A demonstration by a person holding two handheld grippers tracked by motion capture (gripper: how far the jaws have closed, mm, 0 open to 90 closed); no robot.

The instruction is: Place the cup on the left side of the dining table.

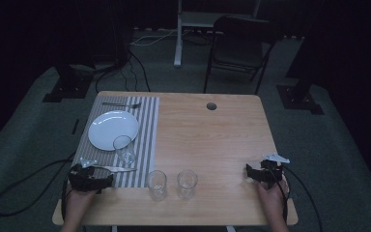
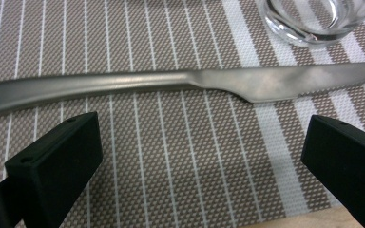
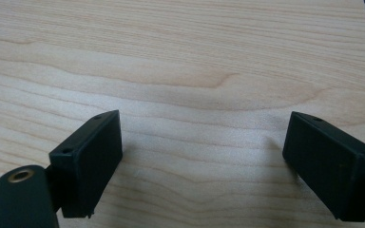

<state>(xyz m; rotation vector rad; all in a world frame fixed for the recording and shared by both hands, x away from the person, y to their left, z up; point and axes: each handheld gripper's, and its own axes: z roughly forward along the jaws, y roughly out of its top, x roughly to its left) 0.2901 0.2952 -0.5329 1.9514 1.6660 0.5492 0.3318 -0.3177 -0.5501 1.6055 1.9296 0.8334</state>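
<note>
A striped placemat (image 1: 147, 121) on the table's left carries a white plate (image 1: 113, 129), a fork (image 1: 121, 104) beyond it, a glass (image 1: 124, 150) and a metal knife (image 1: 116, 168). My left gripper (image 1: 94, 178) rests at the mat's near left corner, open. In the left gripper view the knife (image 2: 180, 84) lies crosswise just past the wide-apart jaws, with the glass base (image 2: 313, 21) at the top right. My right gripper (image 1: 256, 175) sits near the table's right edge, open over bare wood (image 3: 195, 71).
Two empty glasses (image 1: 156, 184) (image 1: 187, 183) stand side by side near the front edge, between the grippers. A cable hole (image 1: 211, 106) is in the far tabletop. A folding chair (image 1: 241, 48) and stand bases sit on the floor beyond the table.
</note>
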